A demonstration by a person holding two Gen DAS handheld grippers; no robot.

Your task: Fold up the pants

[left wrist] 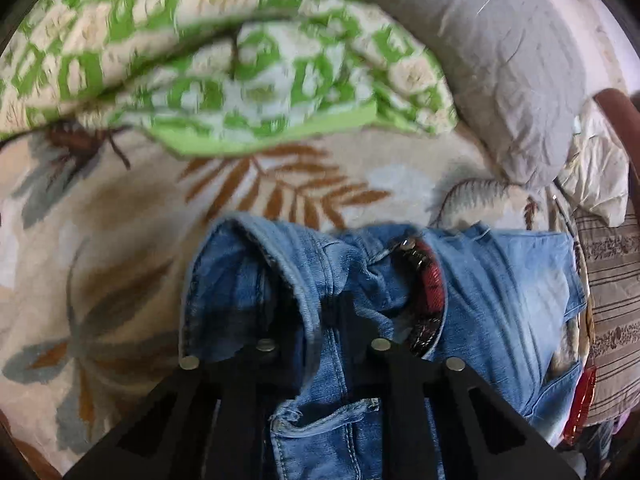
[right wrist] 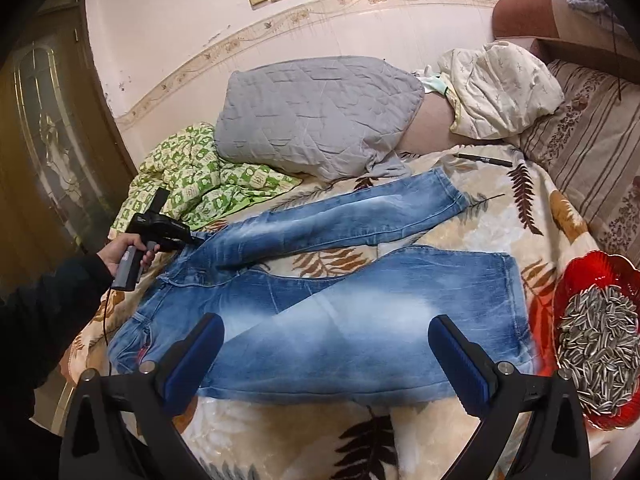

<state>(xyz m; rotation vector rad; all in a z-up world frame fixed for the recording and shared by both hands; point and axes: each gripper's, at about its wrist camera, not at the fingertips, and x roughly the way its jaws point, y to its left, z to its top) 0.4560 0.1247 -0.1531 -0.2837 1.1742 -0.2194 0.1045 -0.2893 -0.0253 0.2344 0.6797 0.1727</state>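
The jeans (right wrist: 320,292) are lying spread on the bed (right wrist: 500,216), legs apart. The left tongs (left wrist: 316,320) are gripping the waistband; the right tongs (right wrist: 326,332) are hovering open above one leg.

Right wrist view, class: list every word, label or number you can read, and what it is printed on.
None can be read.
Pen: pale print on its barrel, too small to read.
Jeans: red waistband lining is patterned, too blurred to show lettering.
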